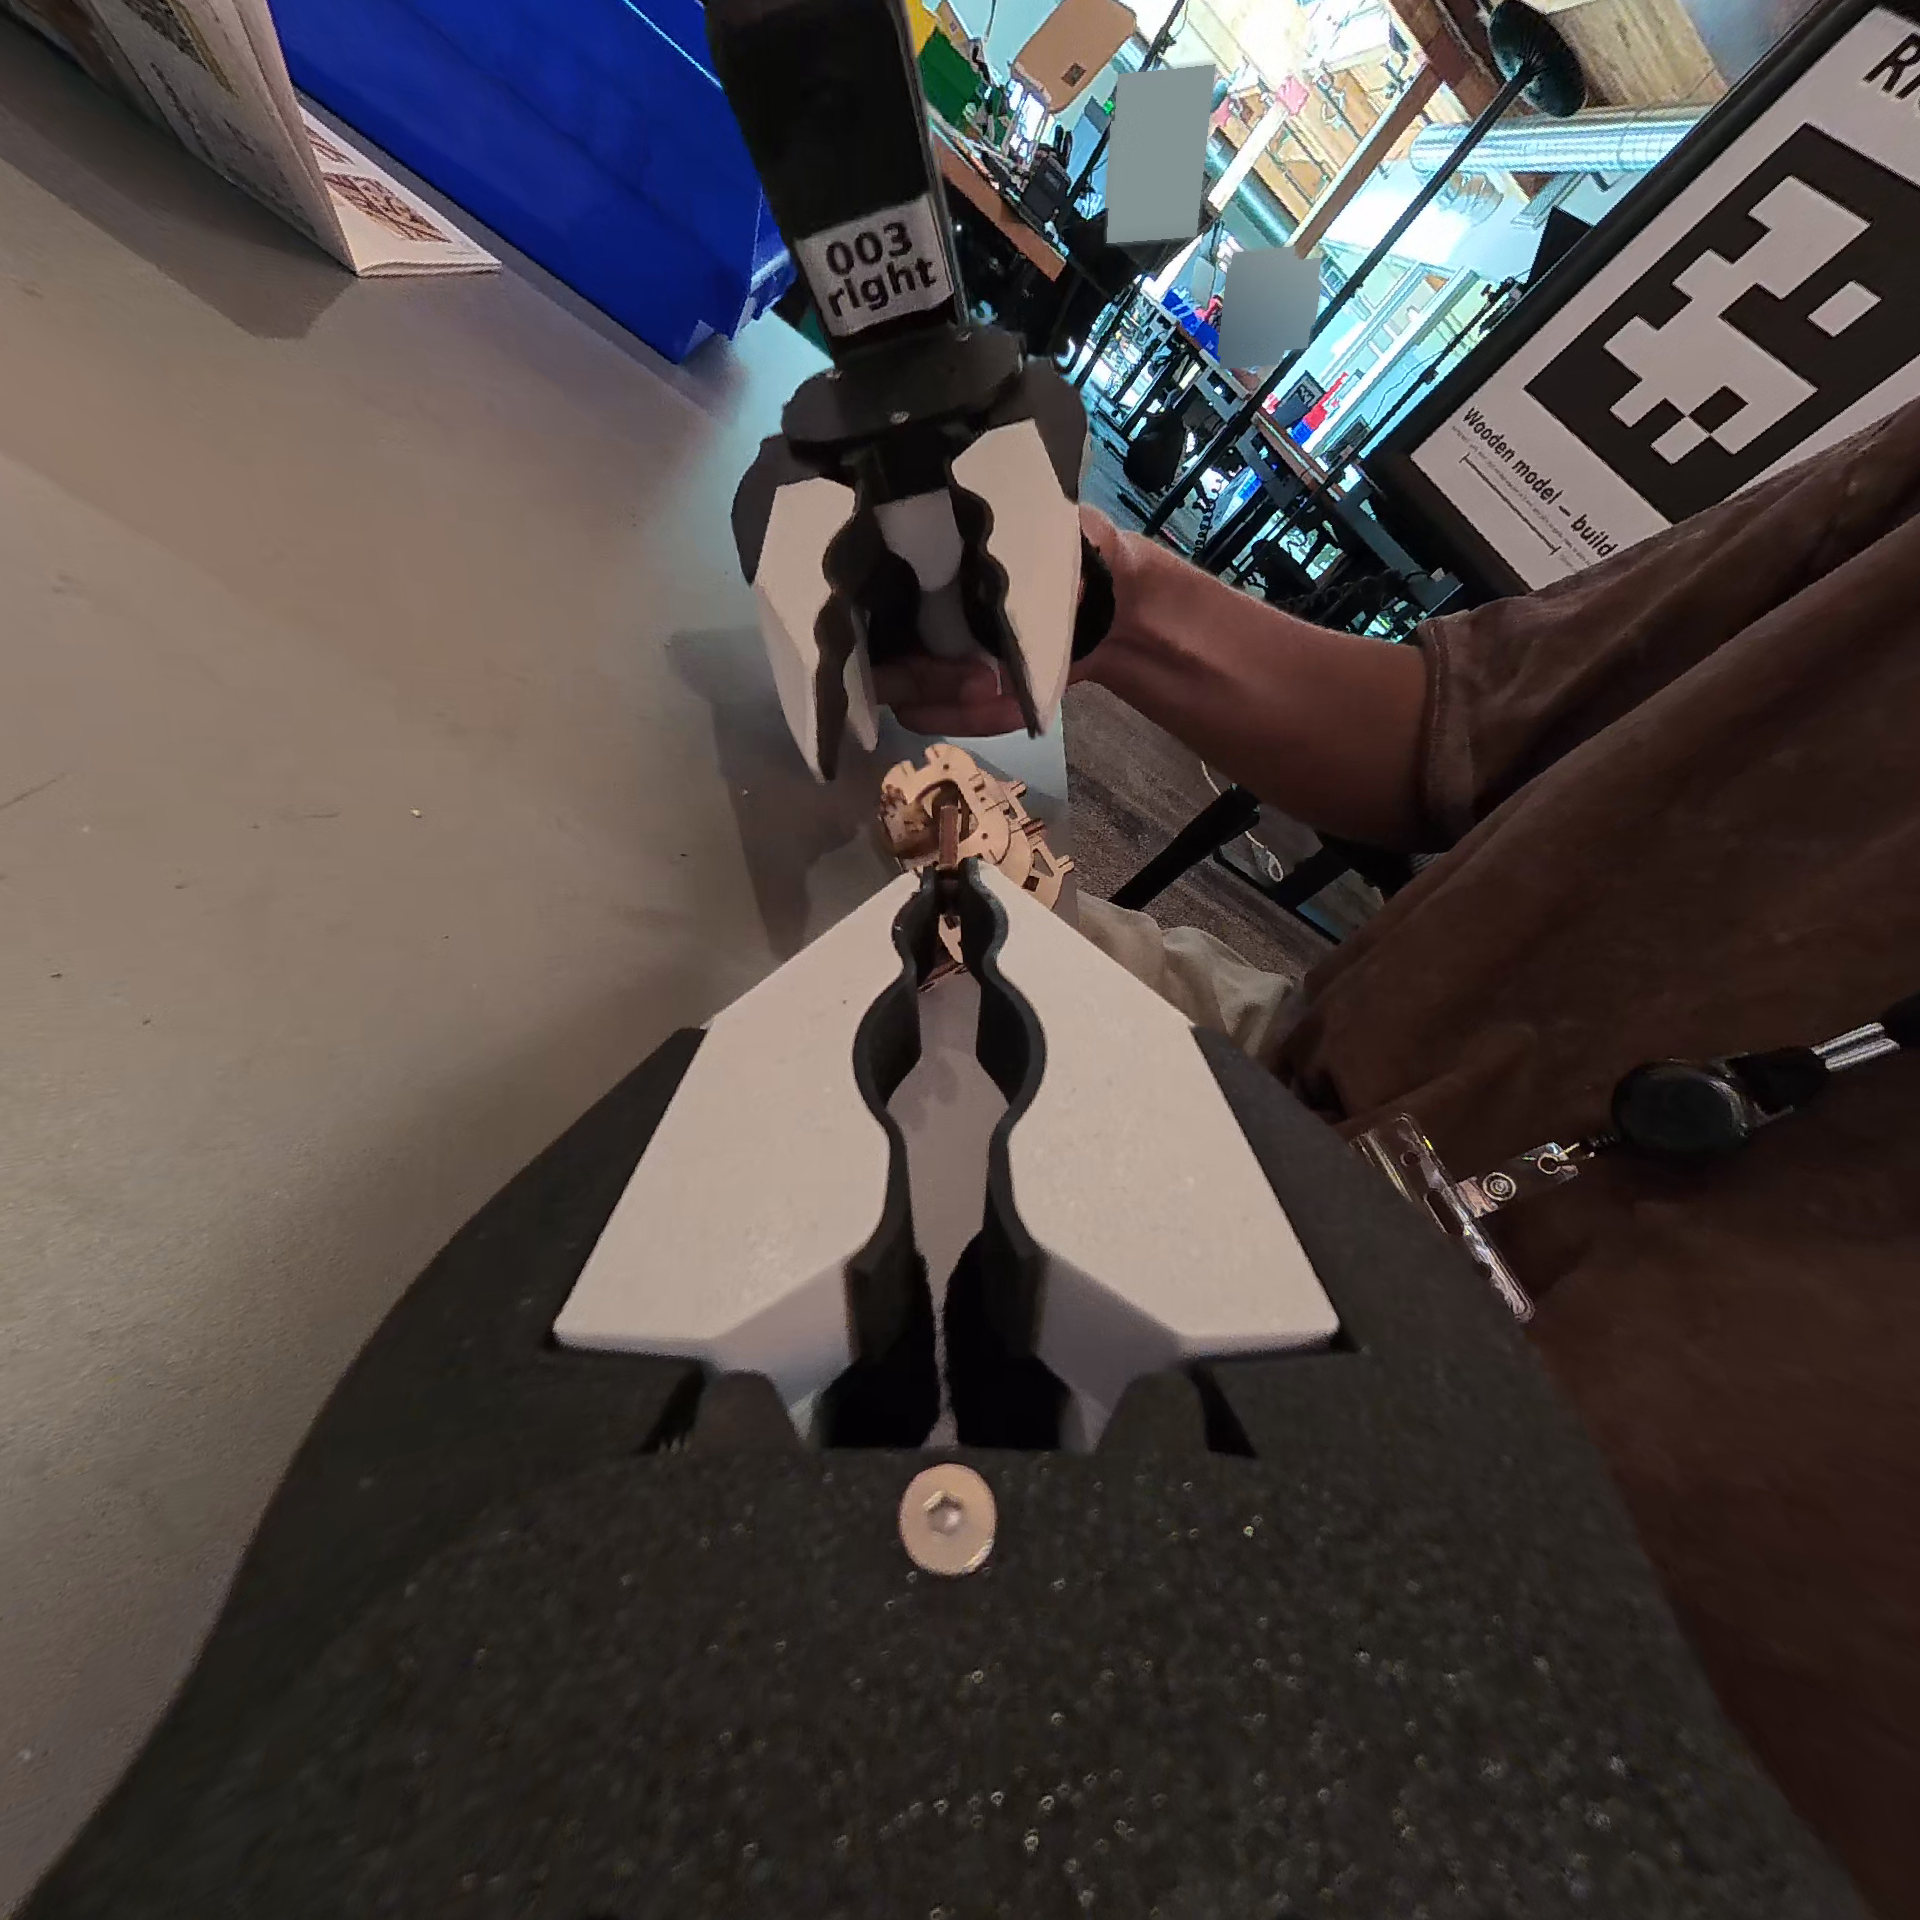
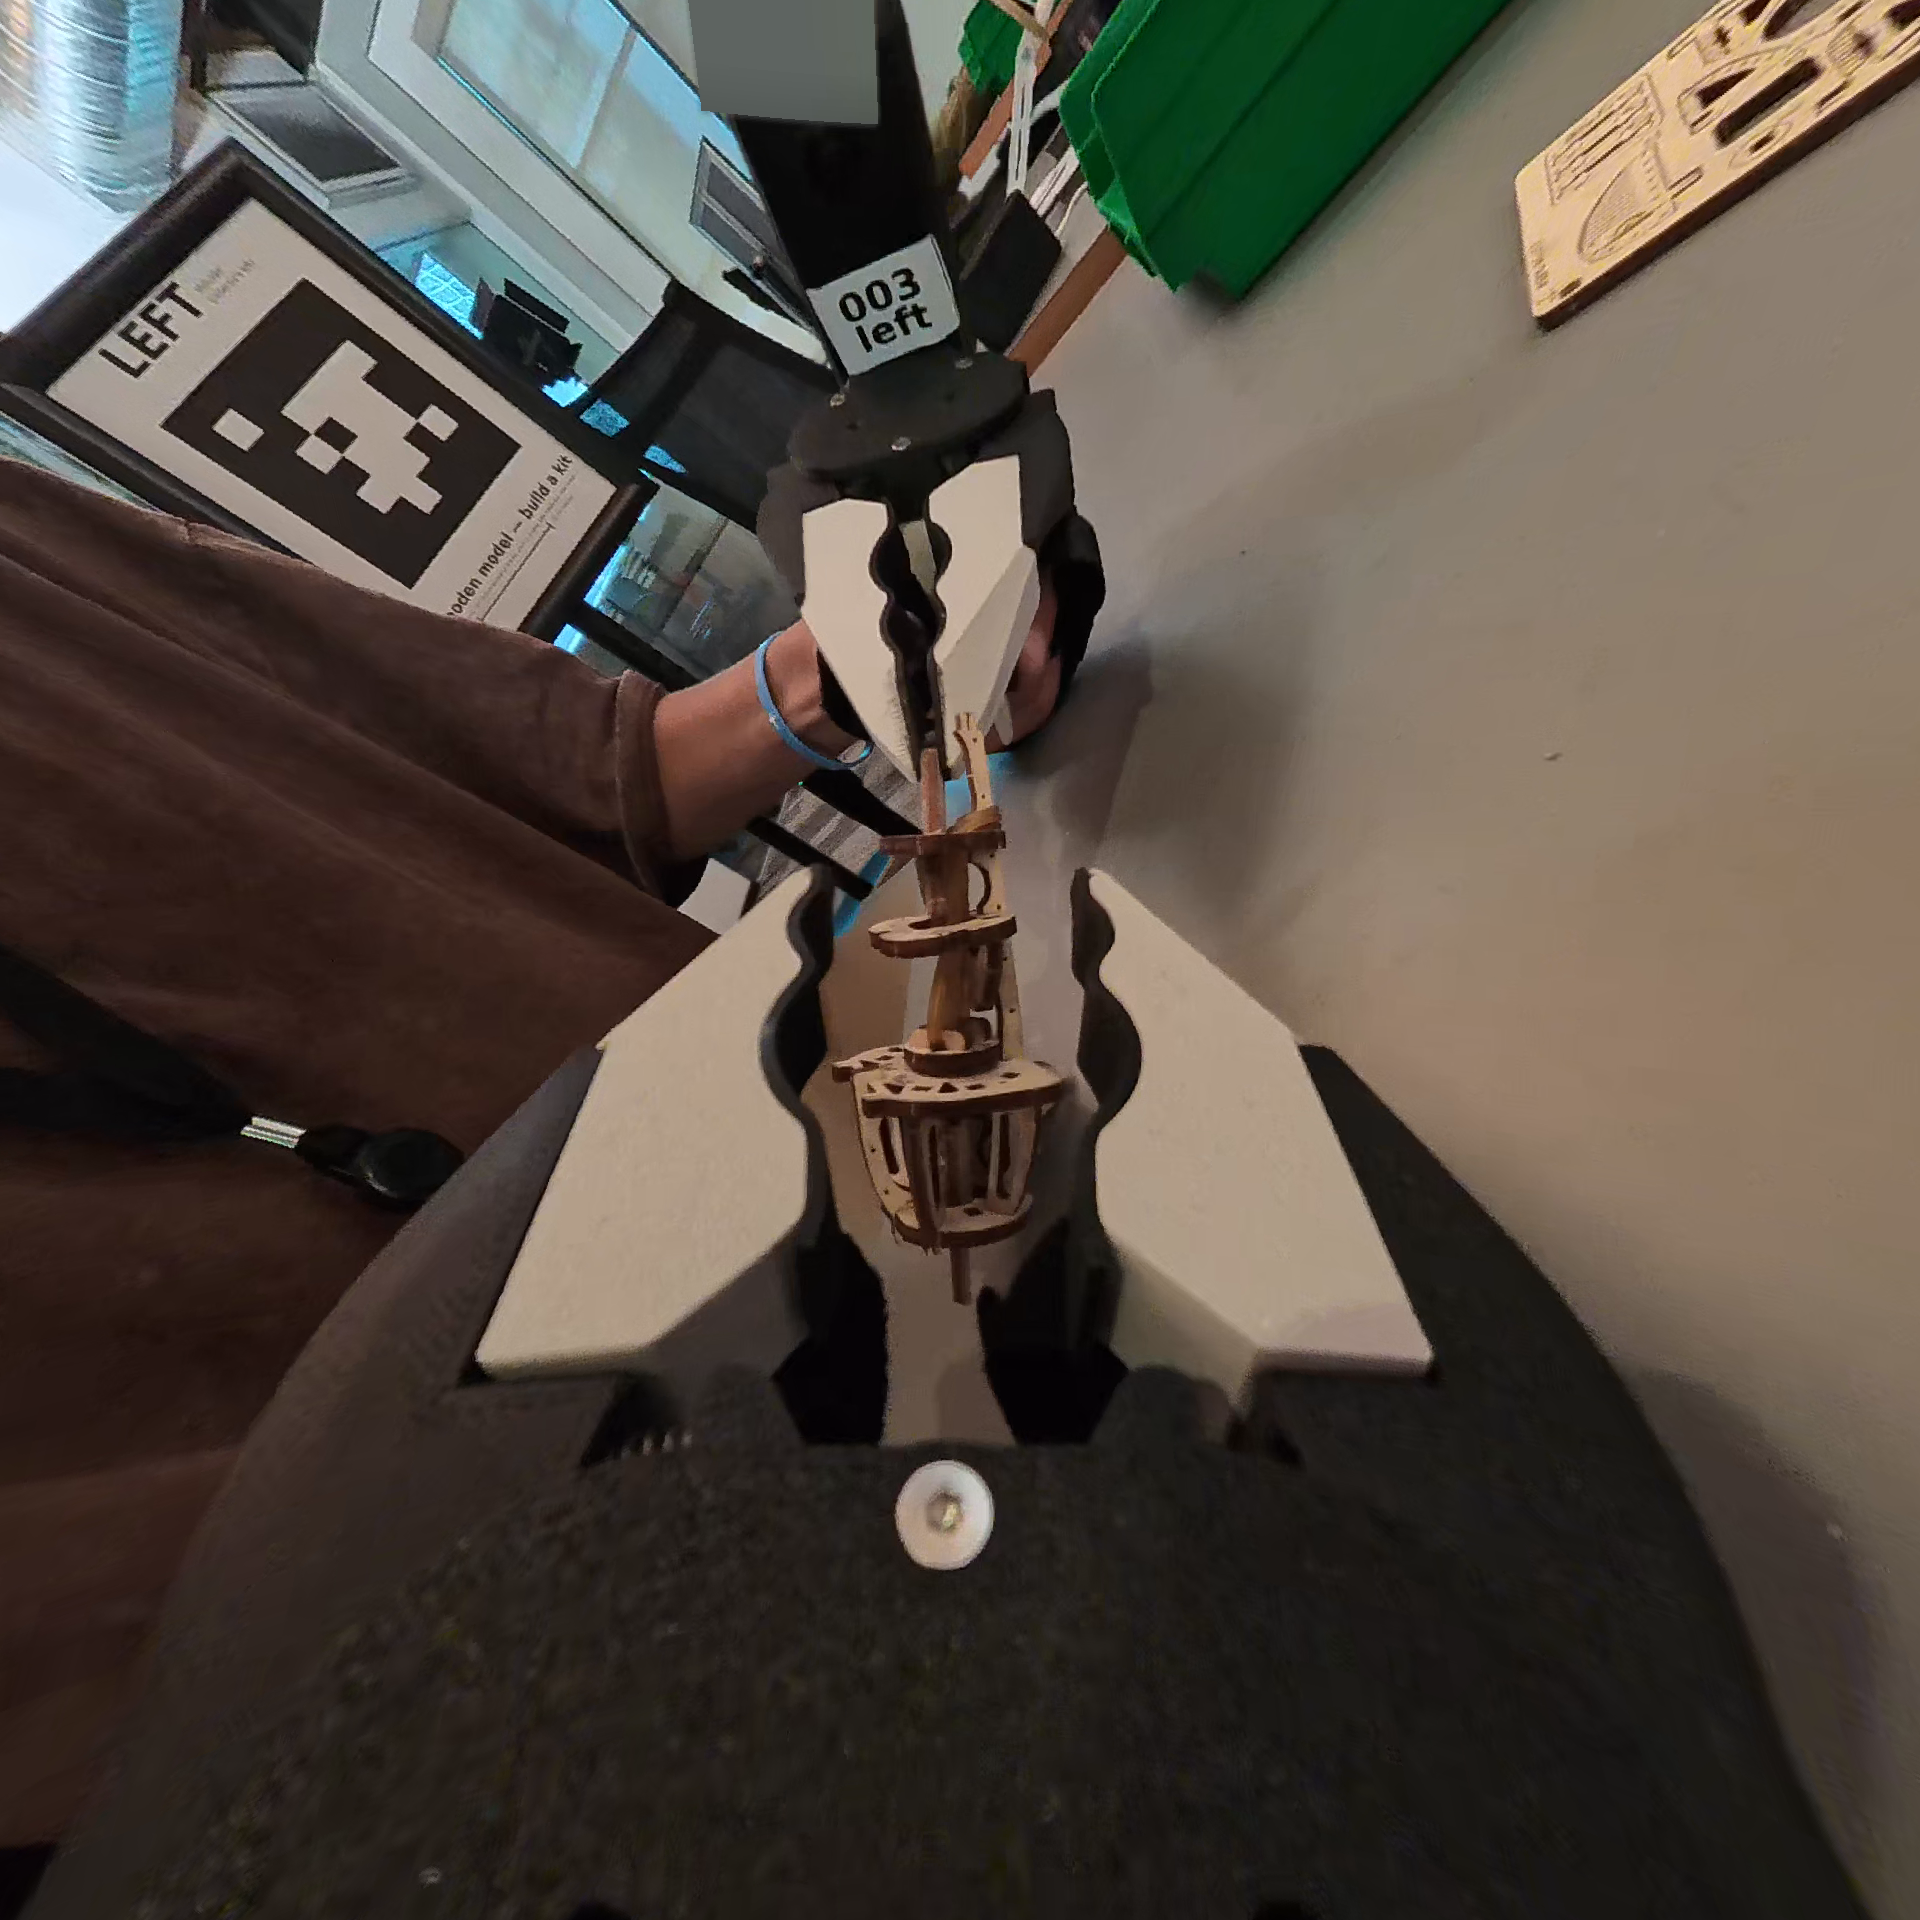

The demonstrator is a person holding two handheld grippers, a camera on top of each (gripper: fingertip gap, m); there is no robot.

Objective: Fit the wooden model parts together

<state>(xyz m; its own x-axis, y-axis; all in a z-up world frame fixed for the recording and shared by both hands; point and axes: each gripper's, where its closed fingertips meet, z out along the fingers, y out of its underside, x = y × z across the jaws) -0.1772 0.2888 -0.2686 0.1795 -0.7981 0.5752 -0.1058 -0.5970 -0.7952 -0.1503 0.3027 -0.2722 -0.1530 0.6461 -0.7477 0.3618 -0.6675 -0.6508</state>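
Observation:
The wooden model [image 2: 951,1132] is a small laser-cut assembly with a basket-like body and a thin shaft carrying flat cross pieces. My left gripper [image 1: 940,883] is shut on the shaft end of the model [image 1: 961,821] and holds it above the grey table. In the right wrist view the left gripper [image 2: 927,764] pinches the far end of the shaft. My right gripper [image 2: 948,883] is open, and the model's body sits between its fingers [image 2: 675,1143] without clear contact. In the left wrist view the right gripper [image 1: 935,748] faces mine, open, just beyond the model.
A blue bin [image 1: 540,156] and an open booklet [image 1: 260,135] stand at the table's far side. Green bins [image 2: 1247,125] and a wooden parts sheet [image 2: 1704,145] lie on the grey table [image 2: 1558,727]. Framed marker signs [image 1: 1714,312] [image 2: 322,436] and a brown sleeve [image 2: 312,831] are close by. Across from one pair of fingers to the other is roughly 4 cm.

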